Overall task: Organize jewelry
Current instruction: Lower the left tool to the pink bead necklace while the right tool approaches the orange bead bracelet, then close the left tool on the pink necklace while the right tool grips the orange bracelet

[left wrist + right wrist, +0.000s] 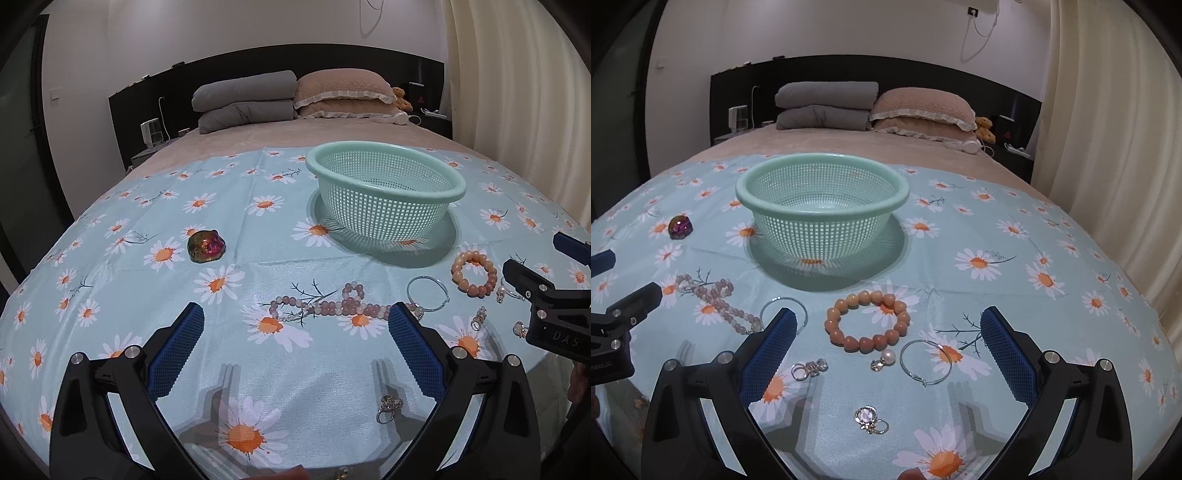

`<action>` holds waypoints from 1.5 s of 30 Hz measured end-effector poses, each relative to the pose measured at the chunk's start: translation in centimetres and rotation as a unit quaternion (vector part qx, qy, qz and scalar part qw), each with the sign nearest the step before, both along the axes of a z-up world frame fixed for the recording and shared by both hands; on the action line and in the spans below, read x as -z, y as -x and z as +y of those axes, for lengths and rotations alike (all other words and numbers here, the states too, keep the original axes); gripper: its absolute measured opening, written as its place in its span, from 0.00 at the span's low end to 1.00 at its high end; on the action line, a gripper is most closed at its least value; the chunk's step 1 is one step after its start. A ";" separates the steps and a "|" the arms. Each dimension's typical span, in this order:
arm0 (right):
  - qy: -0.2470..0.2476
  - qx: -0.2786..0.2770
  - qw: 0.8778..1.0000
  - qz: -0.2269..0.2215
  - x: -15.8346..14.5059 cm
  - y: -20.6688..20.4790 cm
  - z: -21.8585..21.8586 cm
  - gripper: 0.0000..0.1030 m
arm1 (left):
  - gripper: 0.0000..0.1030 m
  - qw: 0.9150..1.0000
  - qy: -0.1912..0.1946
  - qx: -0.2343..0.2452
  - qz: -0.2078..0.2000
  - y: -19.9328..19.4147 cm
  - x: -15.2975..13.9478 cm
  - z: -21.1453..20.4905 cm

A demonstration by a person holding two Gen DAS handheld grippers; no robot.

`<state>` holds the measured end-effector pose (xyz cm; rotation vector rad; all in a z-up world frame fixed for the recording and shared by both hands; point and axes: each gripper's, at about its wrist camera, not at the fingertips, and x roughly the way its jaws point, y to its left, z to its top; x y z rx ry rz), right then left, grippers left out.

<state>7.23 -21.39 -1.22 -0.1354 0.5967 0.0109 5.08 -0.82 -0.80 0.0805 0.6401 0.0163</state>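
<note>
both grippers released, jaws spread wide, nothing between them, hovering over the daisy cloth (pixel 258 258) spread on the bed (pixel 236 136). left gripper (pixel 295 325) sits above the pale pink bead necklace (pixel 325 306), which lies in loose loops just left of a thin silver hoop (pixel 426 293). right gripper (pixel 888 326) hangs over the orange bead bracelet (pixel 868 320), a closed ring of chunky peach and rust beads, near side of the mint basket (pixel 822 192).

only the right view shows the small pieces clearly: pearl charm (pixel 884 359) touching a second silver hoop (pixel 925 362), crystal ring (pixel 809 368) left of it, round pendant ring (pixel 870 419) nearest the camera. only the left view shows a sparkly ring (pixel 388 406) low between its fingers.

iridescent pebble-like trinket (pixel 205 246) lies far left, well apart from the rest. basket looks to hold no jewelry. grey folded quilt (pixel 827 105) and pink pillows (pixel 923 110) at the far end of the bed.
</note>
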 end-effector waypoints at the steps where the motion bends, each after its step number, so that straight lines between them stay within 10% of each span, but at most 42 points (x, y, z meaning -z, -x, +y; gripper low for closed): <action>1: 0.000 0.002 1.000 0.001 0.0 -0.4 -0.1 0.93 | 0.95 1.000 -0.002 -0.001 0.003 -0.4 0.1 0.0; 26: 0.014 -0.003 0.996 0.091 3.7 -6.6 -0.4 0.89 | 0.95 0.996 -0.023 0.033 0.082 -6.2 4.5 -1.5; 28: 0.021 -0.002 0.994 0.106 4.1 -7.1 -0.3 0.64 | 0.95 0.995 -0.023 0.039 0.084 -6.4 4.7 -1.8; 37: -0.007 -0.018 0.990 0.139 5.1 -7.3 -0.6 0.46 | 0.85 0.993 -0.004 0.058 0.104 -6.6 5.0 -2.0; 45: -0.010 -0.049 0.988 0.149 5.1 -7.0 0.6 0.18 | 0.56 0.991 0.004 0.092 0.099 -5.9 4.9 -2.8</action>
